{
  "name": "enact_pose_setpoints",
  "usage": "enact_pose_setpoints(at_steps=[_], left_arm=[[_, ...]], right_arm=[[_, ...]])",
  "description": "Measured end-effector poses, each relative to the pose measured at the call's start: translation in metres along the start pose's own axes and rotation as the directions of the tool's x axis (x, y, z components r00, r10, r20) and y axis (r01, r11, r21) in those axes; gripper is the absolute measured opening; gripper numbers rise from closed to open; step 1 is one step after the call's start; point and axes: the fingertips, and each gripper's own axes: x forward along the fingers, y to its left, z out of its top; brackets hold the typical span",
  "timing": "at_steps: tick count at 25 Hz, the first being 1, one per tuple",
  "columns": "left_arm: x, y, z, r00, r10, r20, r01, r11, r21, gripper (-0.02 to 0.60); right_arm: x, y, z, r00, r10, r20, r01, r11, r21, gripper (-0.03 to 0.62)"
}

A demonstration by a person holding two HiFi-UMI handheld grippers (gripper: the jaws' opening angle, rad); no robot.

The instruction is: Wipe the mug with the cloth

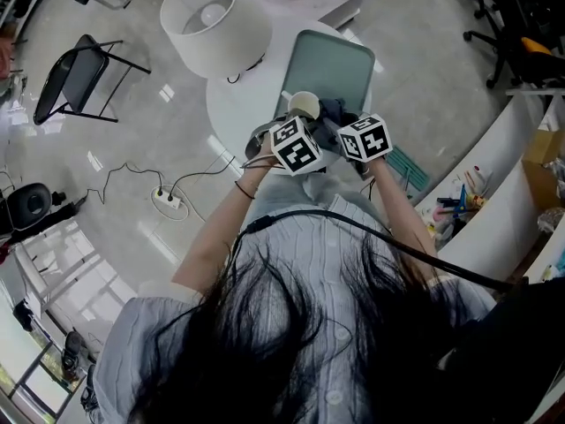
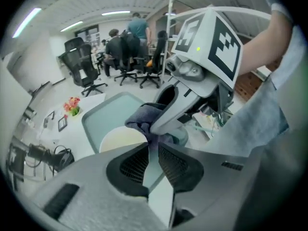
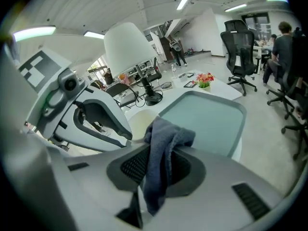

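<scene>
- Gripping a dark blue-grey cloth (image 3: 161, 158), the right claw (image 3: 162, 148) has its jaws closed on the fabric. One bunch rises above the tips and a tail hangs down between the jaws toward the camera.
- The left claw (image 2: 153, 146) is pinched to a narrow slit, and its tips meet at the edge of a cream ceramic mug (image 2: 120, 139). The jaws cover the exact spot it grasps.
- The mug sits at the near edge of a grey-green rounded plastic tray (image 1: 331, 60), toward the near edge of the round white desk (image 1: 234, 104). Whether it rests on the tray or is lifted off it cannot be told.
- In the left gripper view the cloth is bunched against the mug's right side, with one jaw of the right claw lying over it.
- Seen from the head view, the two claws are close together — left beside right — both pointing away from the person at the mug.
- A white lamp with a drum shade (image 1: 214, 20) stands at the desk's far left edge.
- A small pot of red and pink flowers (image 3: 204, 79) sits beyond the tray — at the desk's far edge.
</scene>
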Motion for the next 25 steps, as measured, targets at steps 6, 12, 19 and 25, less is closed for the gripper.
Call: enact_pose_setpoints(at_steps=[6, 12, 19, 25], left_arm=[[-0.005, 0.017, 0.008, 0.981, 0.189, 0.039, -0.175, 0.955, -0.239, 0.049], [0.010, 0.023, -0.004, 0.983, 0.173, -0.056, -0.181, 0.967, -0.179, 0.048], [0.023, 0.025, -0.005, 0.980, 0.179, -0.088, -0.189, 0.975, -0.118, 0.048], [0.026, 0.020, -0.008, 0.987, 0.125, -0.097, -0.123, 0.992, 0.025, 0.044]], right_arm=[[-0.001, 0.000, 0.003, 1.000, -0.002, 0.022, 0.001, 0.999, 0.040, 0.087], [0.000, 0.000, 0.002, 0.999, 0.001, 0.032, -0.003, 0.998, 0.056, 0.087], [0.000, 0.002, 0.003, 0.999, 0.009, 0.043, -0.012, 0.997, 0.078, 0.087], [0.000, 0.003, 0.000, 0.999, 0.011, 0.044, -0.014, 0.997, 0.076, 0.087]])
